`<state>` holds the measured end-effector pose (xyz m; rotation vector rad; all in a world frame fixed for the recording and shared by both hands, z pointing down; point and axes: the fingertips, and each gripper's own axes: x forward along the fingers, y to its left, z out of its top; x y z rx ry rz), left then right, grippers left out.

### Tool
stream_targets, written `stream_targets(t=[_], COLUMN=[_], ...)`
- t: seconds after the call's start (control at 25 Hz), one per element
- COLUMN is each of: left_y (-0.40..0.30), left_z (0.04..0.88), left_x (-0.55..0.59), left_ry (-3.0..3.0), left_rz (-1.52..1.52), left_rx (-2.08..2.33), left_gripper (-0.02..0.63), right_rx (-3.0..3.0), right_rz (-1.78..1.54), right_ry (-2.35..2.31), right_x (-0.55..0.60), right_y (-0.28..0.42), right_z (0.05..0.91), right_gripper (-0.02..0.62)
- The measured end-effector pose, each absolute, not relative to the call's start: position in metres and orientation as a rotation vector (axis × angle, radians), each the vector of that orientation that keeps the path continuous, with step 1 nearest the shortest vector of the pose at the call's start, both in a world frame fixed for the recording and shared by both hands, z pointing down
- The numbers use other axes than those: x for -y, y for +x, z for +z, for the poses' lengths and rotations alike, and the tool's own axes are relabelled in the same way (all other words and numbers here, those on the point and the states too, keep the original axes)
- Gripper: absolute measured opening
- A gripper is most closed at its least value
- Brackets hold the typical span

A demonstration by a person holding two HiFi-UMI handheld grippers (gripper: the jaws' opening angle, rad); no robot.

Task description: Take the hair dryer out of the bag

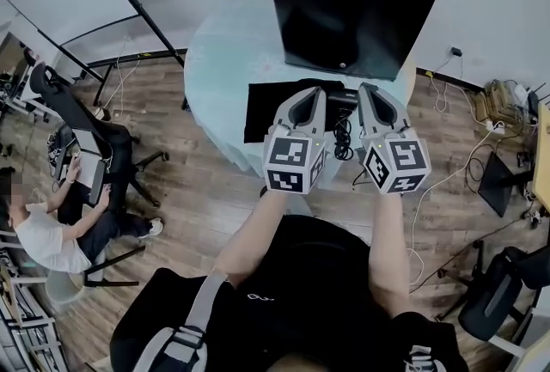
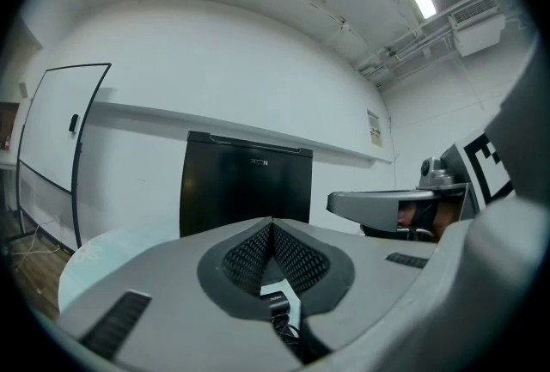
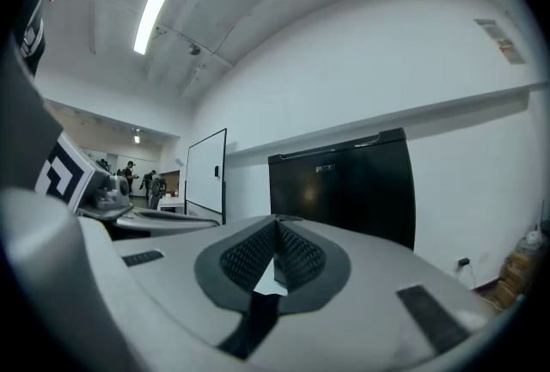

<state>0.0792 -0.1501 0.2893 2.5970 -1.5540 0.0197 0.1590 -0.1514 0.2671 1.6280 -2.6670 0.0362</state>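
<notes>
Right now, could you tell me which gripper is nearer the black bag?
Left. The left gripper is over the black bag; the right gripper is further right, past the hair dryer.

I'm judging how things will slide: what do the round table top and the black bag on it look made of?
Table top: pale, smooth, with a faint sheen; perhaps glass or laminate, cannot tell which. Black bag: matte, lying flat and limp, so probably fabric.

Glossy black cabinet (wood-plank floor)
</notes>
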Motion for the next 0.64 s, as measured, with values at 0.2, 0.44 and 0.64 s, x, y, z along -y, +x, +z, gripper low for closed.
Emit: stream_targets(t=[0.2, 0.44, 0.64], left_y=[0.075, 0.079, 0.079], left_z=[0.288, 0.29, 0.299], left_x=[0.149, 0.145, 0.145], left_ry=[2.58, 2.588, 2.571], left_rz=[0.0, 0.007, 0.039], left_rx=[1.56, 1.553, 1.55], left_gripper=[0.001, 0.001, 0.002], right_rx=[2.67, 2.663, 2.658], right_rz=[-0.003, -0.017, -0.048], right_ry=[1.607, 1.612, 1.629], right_x=[0.149, 0.145, 0.141], right_y=[0.158, 0.162, 0.169], right_z=[0.258, 0.258, 0.253], right_gripper=[0.003, 0.003, 0.003])
